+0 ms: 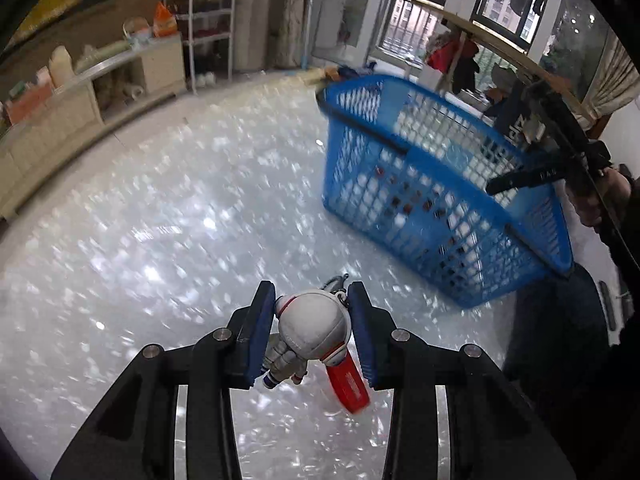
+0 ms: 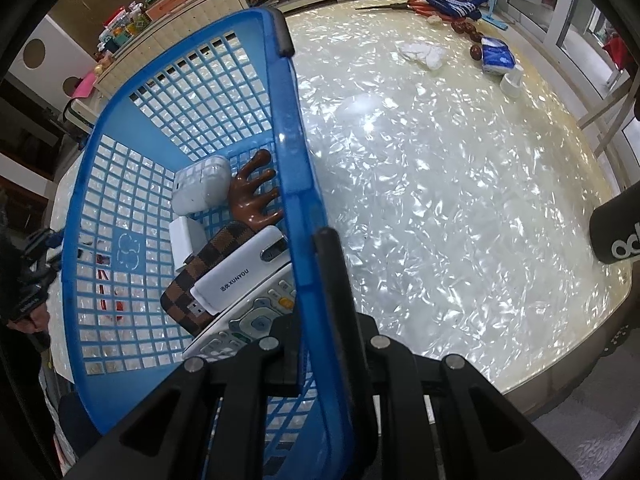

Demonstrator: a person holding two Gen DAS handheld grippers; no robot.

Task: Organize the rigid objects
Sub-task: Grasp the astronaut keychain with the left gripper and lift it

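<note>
The left tongs [image 1: 312, 330] are gripping an astronaut keychain [image 1: 314, 332] above the counter [image 1: 160, 220]. The right tongs [image 2: 316, 364] are clamping the blue basket [image 2: 298, 168] by its rim. Next, I judge, the keychain needs carrying over that rim and releasing inside.

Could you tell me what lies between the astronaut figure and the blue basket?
Only bare table, in the left wrist view, separates the astronaut figure and the blue basket.

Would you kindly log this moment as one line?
left gripper: shut on astronaut figure | right gripper: shut on basket rim | basket: tilted
</note>
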